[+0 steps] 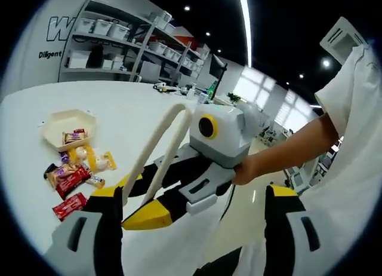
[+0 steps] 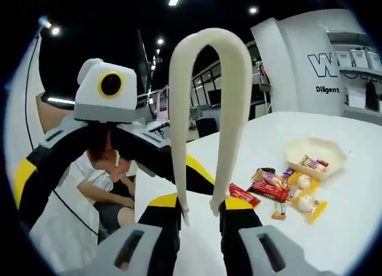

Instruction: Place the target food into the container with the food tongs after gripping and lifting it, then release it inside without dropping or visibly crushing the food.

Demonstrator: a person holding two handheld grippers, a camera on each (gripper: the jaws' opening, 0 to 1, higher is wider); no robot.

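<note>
White table (image 1: 137,117) bearing a cream container (image 1: 67,126) holding wrapped snacks (image 1: 74,136); loose snack packets (image 1: 74,177) at its 6 o'clock. Right gripper (image 2: 200,219) clamps cream tongs (image 2: 206,109). Left gripper (image 1: 194,228) jaws spread, empty.

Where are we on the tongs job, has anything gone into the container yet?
Done: the container already holds a few wrapped snacks. In hand: the right gripper is shut on the food tongs, held up off the table with nothing between their tips. The left gripper is open. Left: the pile of packets beside the container is yet to be picked.
</note>
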